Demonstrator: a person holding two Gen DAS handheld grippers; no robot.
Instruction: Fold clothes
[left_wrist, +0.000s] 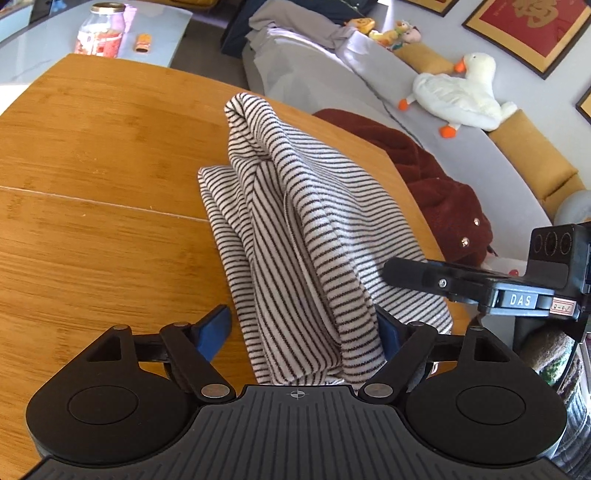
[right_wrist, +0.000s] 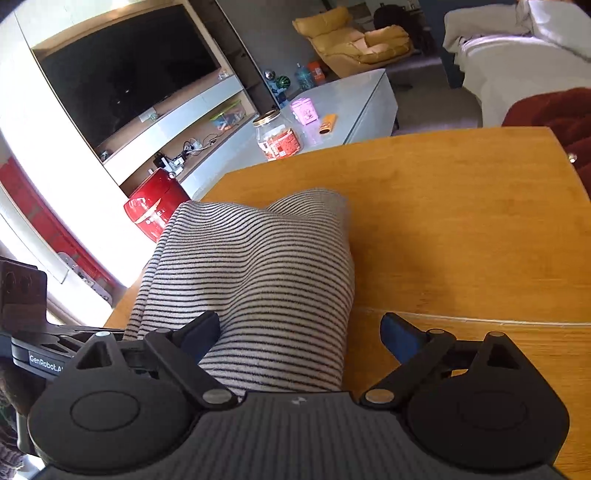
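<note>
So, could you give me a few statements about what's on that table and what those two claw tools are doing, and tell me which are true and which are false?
1. The striped garment lies on a wooden table. True.
2. The left gripper is clamped tight on the cloth. False: its jaws stand apart, with the cloth lying loosely between them.
3. The right gripper is open. True.
4. The garment is plain red. False: it is white with thin dark stripes.
5. A plush duck sits on the sofa behind the table. True.
</note>
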